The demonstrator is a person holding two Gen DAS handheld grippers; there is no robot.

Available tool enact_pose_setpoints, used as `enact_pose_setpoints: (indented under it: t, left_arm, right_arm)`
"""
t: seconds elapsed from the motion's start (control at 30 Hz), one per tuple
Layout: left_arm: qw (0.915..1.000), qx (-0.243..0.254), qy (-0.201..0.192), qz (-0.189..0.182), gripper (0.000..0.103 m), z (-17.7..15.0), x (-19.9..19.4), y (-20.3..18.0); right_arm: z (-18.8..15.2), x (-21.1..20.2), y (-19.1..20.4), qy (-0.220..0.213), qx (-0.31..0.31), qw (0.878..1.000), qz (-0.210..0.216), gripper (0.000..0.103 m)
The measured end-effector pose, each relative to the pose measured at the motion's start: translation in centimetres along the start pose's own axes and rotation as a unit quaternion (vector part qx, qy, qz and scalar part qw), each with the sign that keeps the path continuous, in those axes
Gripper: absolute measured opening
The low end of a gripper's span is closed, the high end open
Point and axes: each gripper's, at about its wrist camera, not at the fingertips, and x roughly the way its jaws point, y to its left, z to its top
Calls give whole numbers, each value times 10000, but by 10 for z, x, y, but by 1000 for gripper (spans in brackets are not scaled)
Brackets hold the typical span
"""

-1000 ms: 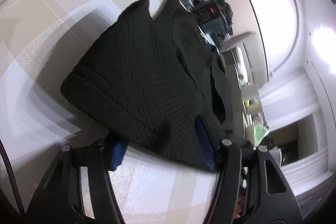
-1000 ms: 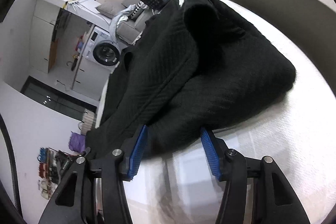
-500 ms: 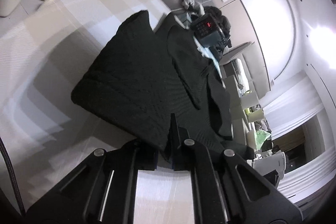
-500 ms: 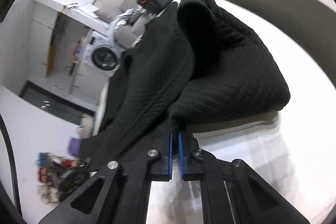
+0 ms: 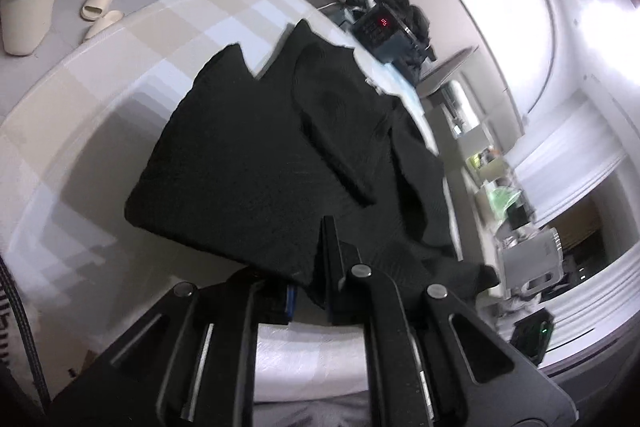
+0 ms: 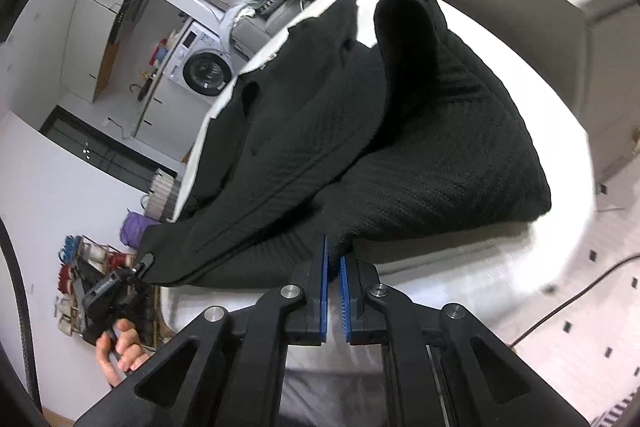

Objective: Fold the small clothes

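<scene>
So both grippers had just gone from gaping wide to clamped down, each biting the near hem of the black knit sweater (image 5: 256, 163), and that was the real change here. 1 second back the blue pads sat either side of the hem with the knit loose between them; by now the left gripper (image 5: 316, 267) had pinched a bit of the edge tight, and the right gripper (image 6: 334, 263) had done the same on its own stretch of ribbed hem, jaws almost touching with cloth between. The sweater was lying spread on the worktop with its beige and white checked cloth (image 5: 132, 39), sleeves already folded inward over the body, neck end pointing away toward a little dark device with a red readout (image 5: 380, 27). Compared with half a second ago, the near edge looked lifted off the surface a bit and the whole view had shifted, so I'd guess the hem was being picked up to carry it over toward the collar. From the right wrist view you could also see the person's hand (image 6: 120, 351) on the other handle, low at the left. With 2 solid pinches on the hem, I'd say the bottom-to-top fold had started; the risk was the thick knit slipping or the tucked sleeves sliding out mid-swing.
</scene>
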Motion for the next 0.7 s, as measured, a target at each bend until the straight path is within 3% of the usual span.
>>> enact_pose_setpoints:
  t: [0.03, 0.1, 0.13, 0.2, 0.27, 0.33, 0.47, 0.7]
  left_arm:
    - [10000, 10, 11, 8, 11, -5, 0, 0]
    - [10000, 18, 63, 75, 30, -7, -1, 3]
    - [9999, -17, 114, 107, 32, -8, -2, 6]
    - [9998, -79, 96, 168, 34, -9, -5, 12]
    - [9994, -87, -6, 322, 38, -10, -13, 19]
    - [9990, -112, -133, 417, 42, -8, -18, 26]
    - [9984, -60, -365, 417, 43, -1, -32, 34]
    - [9980, -102, -515, 360, 43, 23, -40, 42]
  right_arm:
    - [2, 3, 0, 81, 22, 9999, -89, 8]
    - [1, -1, 0, 156, 0, 9998, -118, 10]
    - [2, -6, 3, 109, -62, 9998, -149, 15]
    - [8, -16, 12, -77, -228, 9995, -183, 26]
    - [12, -33, 17, -418, -369, 9983, -168, 48]
    - [14, -47, 20, -801, -487, 9954, -200, 58]
    - [49, -37, 21, -1124, -410, 9926, -195, 59]
    - [71, -12, -7, -922, 84, 9957, 21, 59]
